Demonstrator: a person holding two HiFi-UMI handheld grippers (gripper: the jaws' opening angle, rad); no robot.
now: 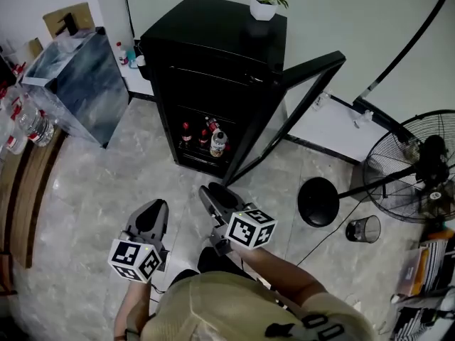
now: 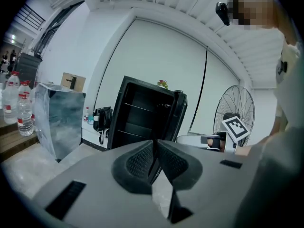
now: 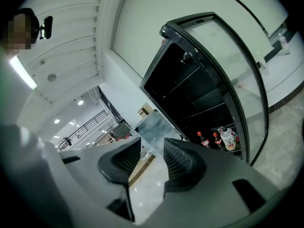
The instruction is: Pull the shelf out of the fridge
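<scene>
Grey left gripper (image 1: 158, 207) is kept closed and empty; the grey right gripper (image 1: 212, 192) is held apart, empty. Well beyond both, a thin wire shelf (image 2: 145, 108) is seen inside the black fridge (image 1: 213, 41), its glass door (image 1: 298, 105) open, red-capped bottles (image 1: 206, 138) standing lower.

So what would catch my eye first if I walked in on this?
Probably the black fridge in the middle of the head view, its glass door swung open, a few bottles at the bottom inside and a pot of pink flowers on top. Next, the two handheld grippers nearer the camera, each with a marker cube: the left gripper shut, the right gripper open and empty.
</scene>
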